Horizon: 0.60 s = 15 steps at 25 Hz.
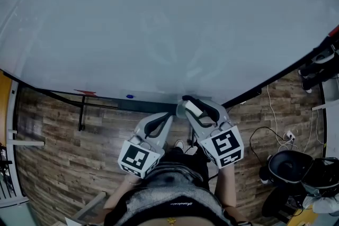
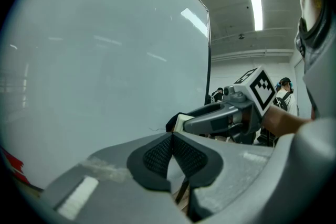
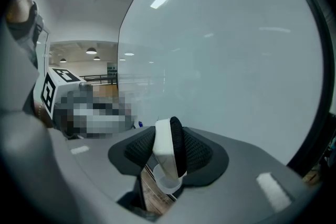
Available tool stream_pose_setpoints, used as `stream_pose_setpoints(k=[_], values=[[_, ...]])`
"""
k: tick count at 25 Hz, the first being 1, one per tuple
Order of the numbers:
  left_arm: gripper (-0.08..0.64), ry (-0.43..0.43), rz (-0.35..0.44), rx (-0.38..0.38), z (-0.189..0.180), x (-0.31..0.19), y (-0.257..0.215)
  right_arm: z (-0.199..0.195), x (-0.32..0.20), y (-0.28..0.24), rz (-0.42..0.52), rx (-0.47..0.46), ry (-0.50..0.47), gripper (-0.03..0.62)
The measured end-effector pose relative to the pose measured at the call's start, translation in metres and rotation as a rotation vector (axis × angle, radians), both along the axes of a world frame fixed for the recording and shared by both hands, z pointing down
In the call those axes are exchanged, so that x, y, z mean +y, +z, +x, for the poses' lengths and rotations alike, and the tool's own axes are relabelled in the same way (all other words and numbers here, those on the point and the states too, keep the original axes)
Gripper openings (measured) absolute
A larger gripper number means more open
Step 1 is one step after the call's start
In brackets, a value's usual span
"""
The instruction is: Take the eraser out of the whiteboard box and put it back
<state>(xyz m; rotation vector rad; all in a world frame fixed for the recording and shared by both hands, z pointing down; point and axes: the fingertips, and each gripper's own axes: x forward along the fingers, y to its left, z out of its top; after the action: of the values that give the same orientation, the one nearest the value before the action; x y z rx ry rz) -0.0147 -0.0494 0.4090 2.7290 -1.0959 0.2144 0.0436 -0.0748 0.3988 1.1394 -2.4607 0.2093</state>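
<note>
The eraser [image 3: 169,152], a white block with a black felt side, stands on edge between the pads of my right gripper [image 3: 169,139], which is shut on it. A small translucent holder [image 3: 169,184] shows just under the eraser. In the head view the right gripper [image 1: 192,105] holds the eraser [image 1: 194,109] close to the lower edge of the whiteboard [image 1: 159,24], above the board's dark ledge [image 1: 148,105]. My left gripper [image 1: 170,115] sits beside it on the left. Its pads [image 2: 157,155] meet at the tips with nothing between them, and the right gripper [image 2: 220,118] with the eraser [image 2: 181,122] is just ahead.
A blue dot [image 1: 130,97] and a red mark [image 1: 85,92] lie along the board's lower edge. A stand leg [image 1: 81,114] drops to the wooden floor. Cables and a power strip [image 1: 288,136] and dark equipment [image 1: 288,166] lie at the right.
</note>
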Motion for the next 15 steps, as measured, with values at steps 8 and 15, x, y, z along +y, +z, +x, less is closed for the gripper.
stream_pose_setpoints(k=[8,15], values=[[0.002,-0.047,-0.052,0.029,-0.004,-0.005,0.000,-0.001,-0.008,0.030,-0.057,0.019,-0.008,0.164],[0.002,-0.022,-0.019,-0.018,-0.008,-0.010,0.009,0.000,-0.015,0.056,-0.104,0.026,-0.007,0.164]])
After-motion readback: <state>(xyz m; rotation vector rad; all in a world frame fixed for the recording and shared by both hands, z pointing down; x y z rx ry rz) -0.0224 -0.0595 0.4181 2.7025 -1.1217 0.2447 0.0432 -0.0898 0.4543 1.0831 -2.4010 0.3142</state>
